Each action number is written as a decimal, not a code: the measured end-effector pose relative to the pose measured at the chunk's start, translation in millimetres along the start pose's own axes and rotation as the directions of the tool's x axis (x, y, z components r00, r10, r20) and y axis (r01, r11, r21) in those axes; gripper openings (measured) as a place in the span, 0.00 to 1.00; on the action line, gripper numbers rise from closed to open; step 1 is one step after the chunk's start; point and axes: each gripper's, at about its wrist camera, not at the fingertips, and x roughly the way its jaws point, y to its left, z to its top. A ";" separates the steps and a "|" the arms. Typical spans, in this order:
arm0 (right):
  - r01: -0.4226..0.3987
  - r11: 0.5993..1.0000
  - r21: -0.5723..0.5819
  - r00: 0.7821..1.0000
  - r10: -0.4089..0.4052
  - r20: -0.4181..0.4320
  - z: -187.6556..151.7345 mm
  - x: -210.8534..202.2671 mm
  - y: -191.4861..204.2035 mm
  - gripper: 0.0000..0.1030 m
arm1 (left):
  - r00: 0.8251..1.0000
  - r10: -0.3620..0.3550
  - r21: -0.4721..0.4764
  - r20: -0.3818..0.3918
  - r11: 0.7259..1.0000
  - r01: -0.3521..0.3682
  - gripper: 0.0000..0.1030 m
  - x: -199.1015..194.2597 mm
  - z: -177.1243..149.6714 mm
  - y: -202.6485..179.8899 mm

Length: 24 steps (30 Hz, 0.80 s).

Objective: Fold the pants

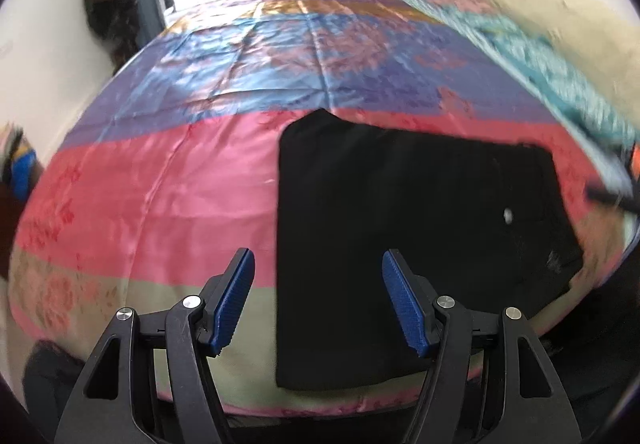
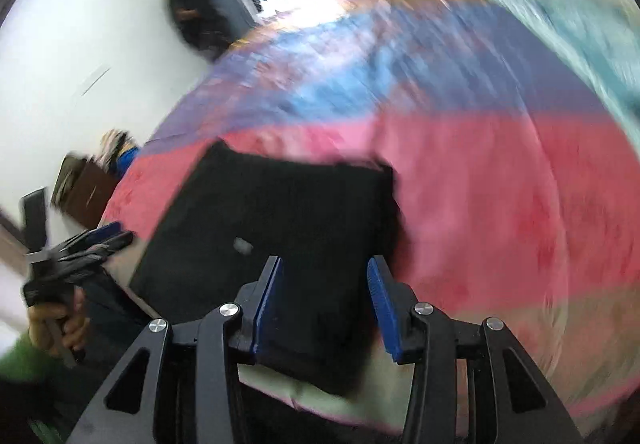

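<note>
Black pants [image 1: 400,236] lie folded into a flat rectangle on the pink band of the bedspread, near the bed's front edge. A small pale spot [image 1: 508,216] shows on the cloth. My left gripper [image 1: 317,254] hovers open above the pants' left edge, nothing between its blue pads. In the blurred right wrist view, the pants [image 2: 280,212] lie under my right gripper [image 2: 325,260], whose jaws stand apart over the near right corner with no cloth pinched. A hand [image 2: 56,324] in a green sleeve holds the left gripper [image 2: 96,240] at the far left.
The striped satin bedspread [image 1: 200,184] in pink, blue and purple covers the bed. A teal blanket [image 1: 540,60] and a beige pillow [image 1: 560,4] lie along its right side. Dark clothing [image 1: 108,4] hangs on the left wall. Brown furniture [image 2: 88,192] stands beside the bed.
</note>
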 end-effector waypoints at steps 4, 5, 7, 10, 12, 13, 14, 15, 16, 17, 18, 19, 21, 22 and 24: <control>-0.048 0.987 -0.151 0.999 0.046 -0.014 2.3 23.1 37.1 0.43 | 0.996 0.011 0.114 -0.088 0.993 0.000 0.67 29.8 -15.4 -30.2; -0.046 0.986 -0.161 0.997 0.036 -0.066 -6.4 41.0 36.5 0.43 | 0.994 0.043 0.154 -0.102 0.988 -0.027 0.67 35.7 -21.5 -36.3; -0.032 0.985 -0.169 0.982 0.000 -0.186 -26.3 70.8 30.2 0.42 | 0.996 0.042 0.202 -0.085 0.979 -0.024 0.67 28.9 -23.3 -40.0; -0.041 0.981 -0.187 0.981 0.004 -0.195 -15.0 57.0 34.3 0.41 | 0.995 -0.048 0.160 -0.085 0.985 0.061 0.73 10.8 -3.4 -27.0; -0.055 0.983 -0.174 0.985 0.025 -0.168 6.0 43.5 37.8 0.41 | 0.995 -0.094 0.088 -0.042 0.991 0.097 0.83 4.2 24.6 -11.3; -0.053 0.977 -0.206 0.992 0.027 -0.127 23.6 35.4 44.2 0.41 | 0.995 -0.095 0.058 -0.017 0.994 0.096 0.84 5.9 41.6 -4.9; -0.046 0.971 -0.233 0.994 0.022 -0.105 35.9 36.8 50.0 0.41 | 0.997 -0.083 0.035 -0.002 0.996 0.083 0.84 12.3 58.5 -0.8; -0.041 0.964 -0.262 0.996 0.020 -0.084 53.2 39.3 56.3 0.41 | 0.998 -0.064 0.016 -0.008 0.998 0.064 0.84 26.0 79.6 2.8; -0.043 0.961 -0.275 0.997 0.024 -0.073 65.4 43.7 58.4 0.41 | 0.998 -0.060 0.008 -0.024 0.998 0.060 0.84 38.8 91.9 3.9; -0.055 0.959 -0.279 0.997 0.036 -0.071 73.6 49.7 59.8 0.41 | 0.998 -0.054 0.001 -0.044 0.999 0.054 0.84 53.4 101.1 3.5; -0.068 0.958 -0.278 0.996 0.048 -0.077 77.7 56.7 60.1 0.41 | 0.996 -0.035 -0.007 -0.080 0.999 0.034 0.84 76.4 109.7 4.2; -0.064 0.960 -0.272 0.995 0.039 -0.097 80.9 74.4 54.1 0.41 | 0.995 -0.017 -0.009 -0.103 1.000 0.017 0.84 90.4 111.2 3.6; -0.023 0.963 -0.269 0.991 -0.013 -0.132 72.1 99.4 39.8 0.35 | 0.985 0.035 -0.007 -0.171 0.999 -0.036 0.82 124.4 105.5 6.5; -0.014 0.966 -0.259 0.992 -0.018 -0.123 60.0 105.2 24.4 0.30 | 0.979 0.041 -0.015 -0.200 0.999 -0.045 0.82 136.6 97.9 8.9; -0.005 0.975 -0.223 0.993 -0.022 -0.117 50.8 104.2 11.6 0.29 | 0.981 0.005 -0.068 -0.194 0.997 -0.019 0.83 139.8 90.2 16.6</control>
